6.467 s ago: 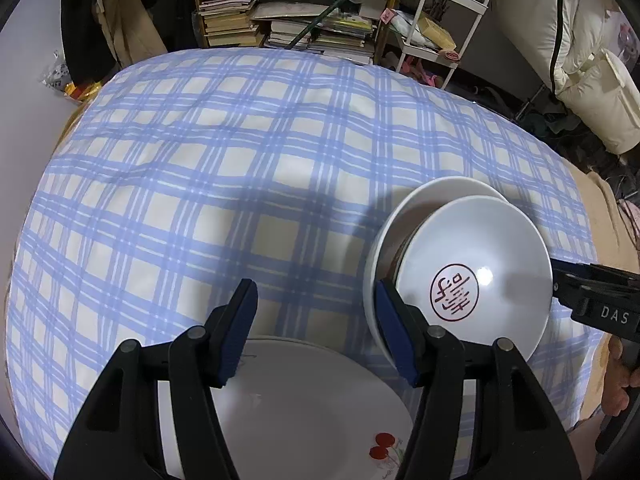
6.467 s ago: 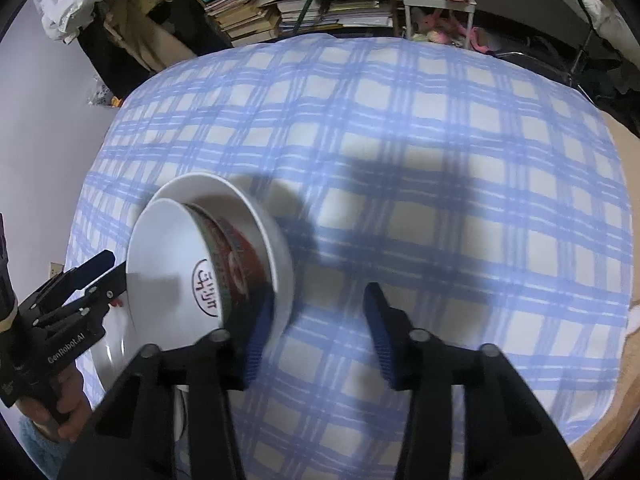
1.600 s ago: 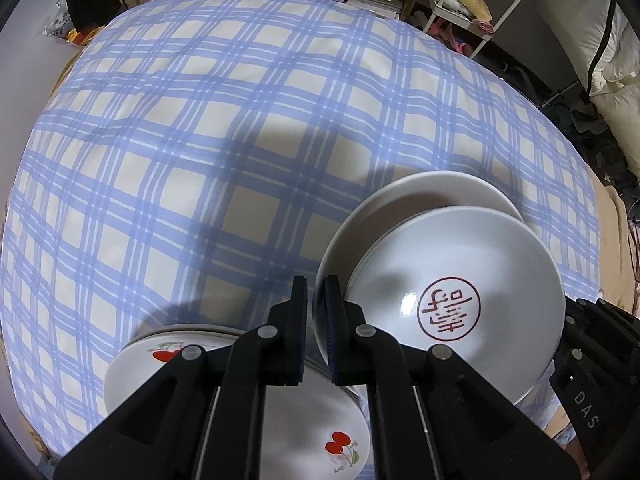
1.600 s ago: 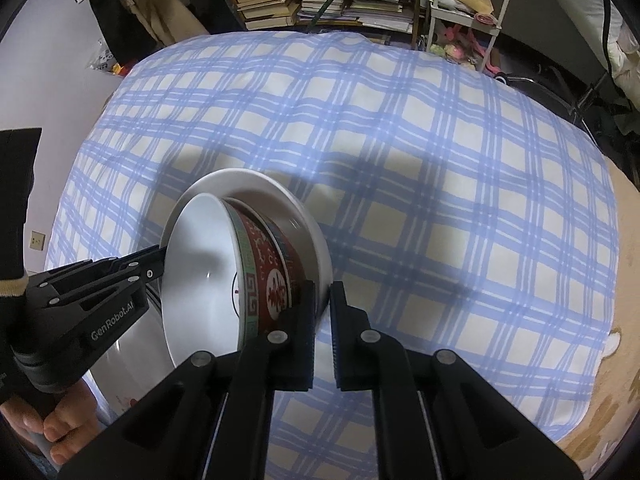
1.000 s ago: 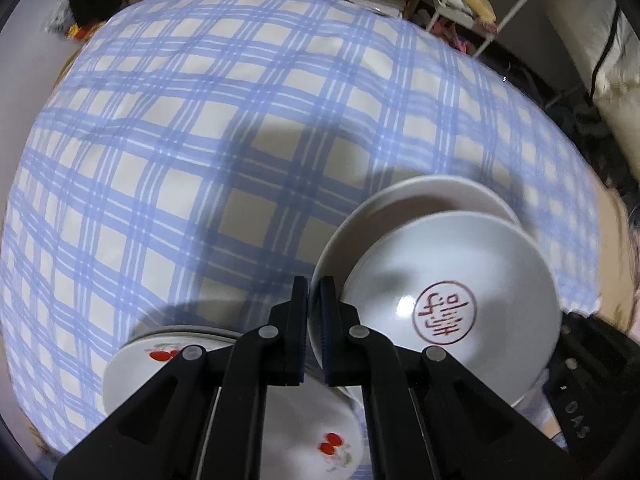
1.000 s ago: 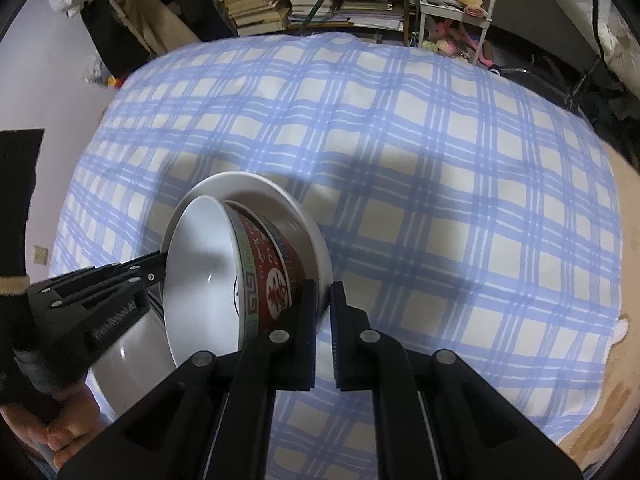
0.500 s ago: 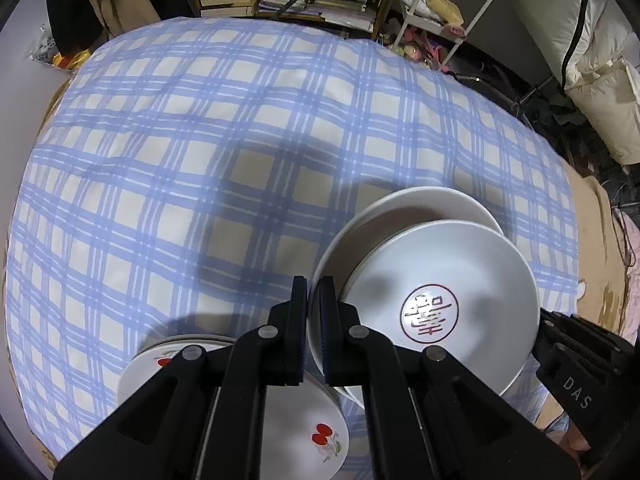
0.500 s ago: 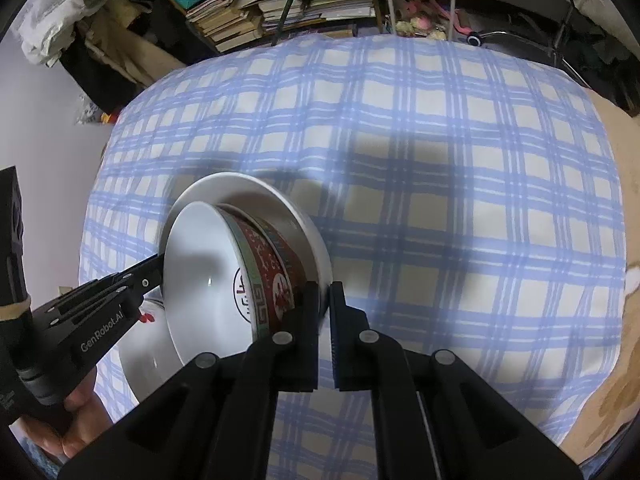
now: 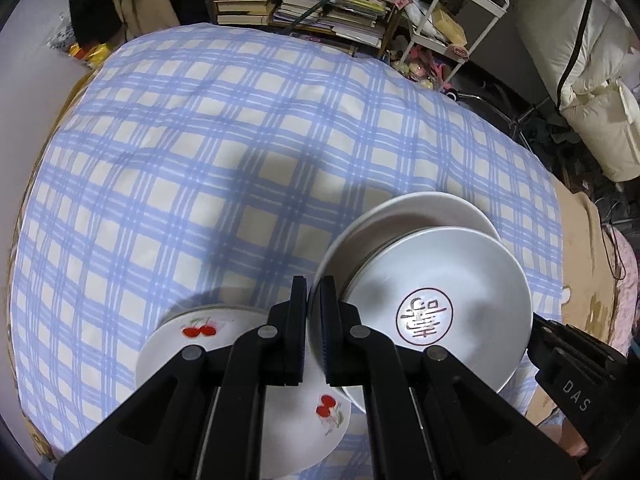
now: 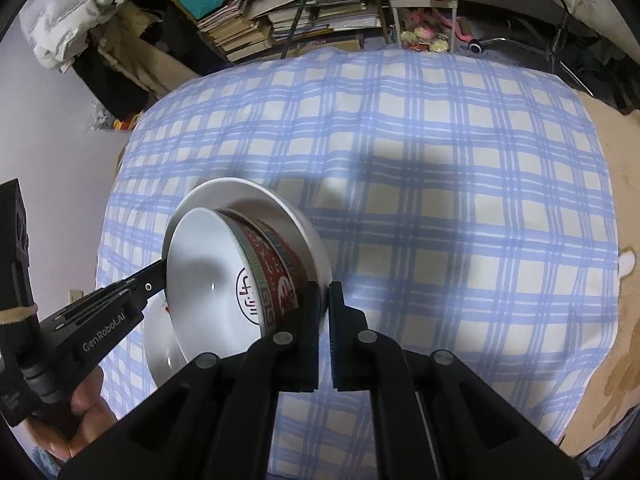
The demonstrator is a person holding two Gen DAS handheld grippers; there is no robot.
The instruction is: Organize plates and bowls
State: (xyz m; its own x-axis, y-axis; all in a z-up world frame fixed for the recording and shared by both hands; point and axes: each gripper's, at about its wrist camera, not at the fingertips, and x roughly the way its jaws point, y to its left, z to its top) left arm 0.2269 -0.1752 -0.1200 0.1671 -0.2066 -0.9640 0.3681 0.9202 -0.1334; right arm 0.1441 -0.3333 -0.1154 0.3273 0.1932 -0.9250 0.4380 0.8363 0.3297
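Observation:
Both grippers hold a white plate (image 9: pixel 404 216) by opposite rims, lifted above the table. A bowl (image 9: pixel 440 304) with a red seal mark inside and a red patterned outside (image 10: pixel 272 264) sits on that plate (image 10: pixel 240 192). My left gripper (image 9: pixel 314 304) is shut on the plate's left rim. My right gripper (image 10: pixel 325 308) is shut on its right rim. Below lies a white plate with cherry prints (image 9: pixel 240 364), also seen in the right wrist view (image 10: pixel 160 344).
The table wears a blue and cream checked cloth (image 9: pixel 200 152). Stacked books on shelves (image 9: pixel 304 0) and a white wire cart (image 9: pixel 460 12) stand beyond the far edge. Pillows (image 9: pixel 580 64) lie at the far right.
Both grippers shut on the plate's rims, then lifted the plate and bowl off the cloth. They now hang higher, partly over the cherry plate.

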